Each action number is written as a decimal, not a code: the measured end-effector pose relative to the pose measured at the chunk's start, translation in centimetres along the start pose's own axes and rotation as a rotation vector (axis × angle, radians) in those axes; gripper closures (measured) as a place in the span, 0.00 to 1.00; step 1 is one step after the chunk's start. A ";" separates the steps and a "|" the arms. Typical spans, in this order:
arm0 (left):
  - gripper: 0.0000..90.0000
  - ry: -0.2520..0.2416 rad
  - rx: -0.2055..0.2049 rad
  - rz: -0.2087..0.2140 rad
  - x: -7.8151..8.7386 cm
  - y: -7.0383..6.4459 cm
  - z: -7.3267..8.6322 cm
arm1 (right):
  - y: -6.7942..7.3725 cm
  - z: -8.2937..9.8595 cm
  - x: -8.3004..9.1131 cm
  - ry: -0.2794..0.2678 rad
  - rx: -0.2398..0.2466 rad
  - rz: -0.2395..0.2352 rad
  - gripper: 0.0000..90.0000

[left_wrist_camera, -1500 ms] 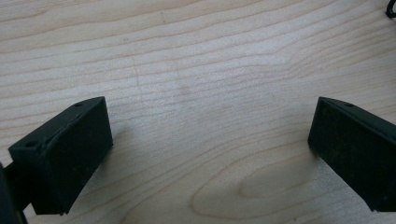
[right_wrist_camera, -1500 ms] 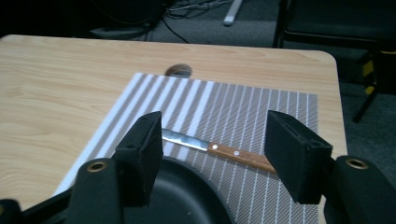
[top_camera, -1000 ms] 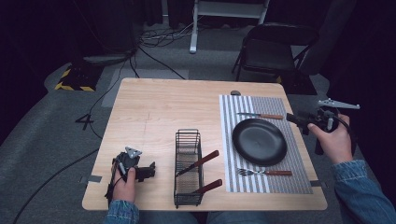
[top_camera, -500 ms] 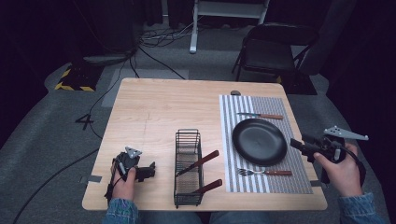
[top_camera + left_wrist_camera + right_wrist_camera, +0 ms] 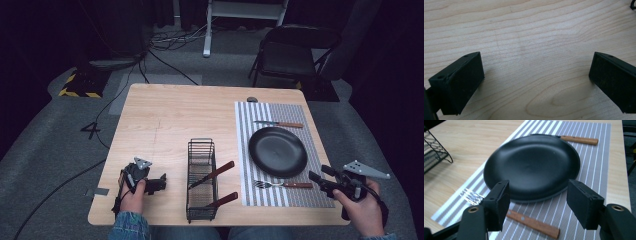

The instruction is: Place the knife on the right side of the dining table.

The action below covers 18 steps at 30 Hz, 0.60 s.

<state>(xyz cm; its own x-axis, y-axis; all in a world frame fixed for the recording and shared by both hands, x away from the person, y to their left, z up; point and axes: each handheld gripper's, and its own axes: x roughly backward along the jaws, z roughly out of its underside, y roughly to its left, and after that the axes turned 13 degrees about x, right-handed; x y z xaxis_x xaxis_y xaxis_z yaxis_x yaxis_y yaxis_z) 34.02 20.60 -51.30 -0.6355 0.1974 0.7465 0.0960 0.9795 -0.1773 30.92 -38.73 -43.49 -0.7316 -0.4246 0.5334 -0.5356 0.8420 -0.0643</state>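
A black plate (image 5: pixel 278 151) (image 5: pixel 531 166) lies on a grey striped placemat (image 5: pixel 290 112) at the table's right. Beyond the plate lies a wood-handled knife (image 5: pixel 279 124) (image 5: pixel 579 140), and on its near side a wood-handled fork (image 5: pixel 283 184) (image 5: pixel 531 221). My right gripper (image 5: pixel 318 173) (image 5: pixel 540 195) hovers open just right of the fork's handle and points at the plate, holding nothing. My left gripper (image 5: pixel 161 183) (image 5: pixel 536 75) rests open at the near left, over bare wood.
A black wire basket (image 5: pixel 201 180) stands near the table's front middle and holds two wood-handled utensils (image 5: pixel 212 175). A small dark object (image 5: pixel 252 99) sits at the far edge of the wooden table (image 5: pixel 165 120). A folding chair (image 5: pixel 292 55) stands behind the table.
My right gripper has moved from the far right near the knife back toward the table's near edge, ending beside the fork's handle. The left gripper has stayed put.
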 end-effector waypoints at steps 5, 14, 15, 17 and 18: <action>0.00 0.001 -0.001 0.000 0.0 0.0 0.0 | 0.4 1.7 0.1 0.009 0.010 0.026 0.40; 0.00 0.000 -0.001 0.001 0.0 0.0 0.0 | 2.7 6.2 0.2 -0.021 0.006 0.097 0.40; 0.00 -0.001 0.000 0.001 0.0 0.0 0.0 | 3.0 6.6 0.1 -0.028 0.001 0.097 0.40; 0.00 0.000 0.000 0.002 0.0 0.0 0.0 | 3.5 7.3 -0.2 -0.038 -0.002 0.098 0.40; 0.00 0.001 -0.001 0.003 0.0 0.0 0.0 | 3.7 7.7 -0.3 -0.040 0.004 0.102 0.41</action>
<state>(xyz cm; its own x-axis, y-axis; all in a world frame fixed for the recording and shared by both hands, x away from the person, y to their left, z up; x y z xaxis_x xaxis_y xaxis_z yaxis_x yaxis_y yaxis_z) 34.07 20.58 -51.30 -0.6344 0.2007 0.7465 0.0988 0.9788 -0.1792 25.97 -38.07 -50.37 -0.7986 -0.3497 0.4898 -0.4589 0.8804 -0.1197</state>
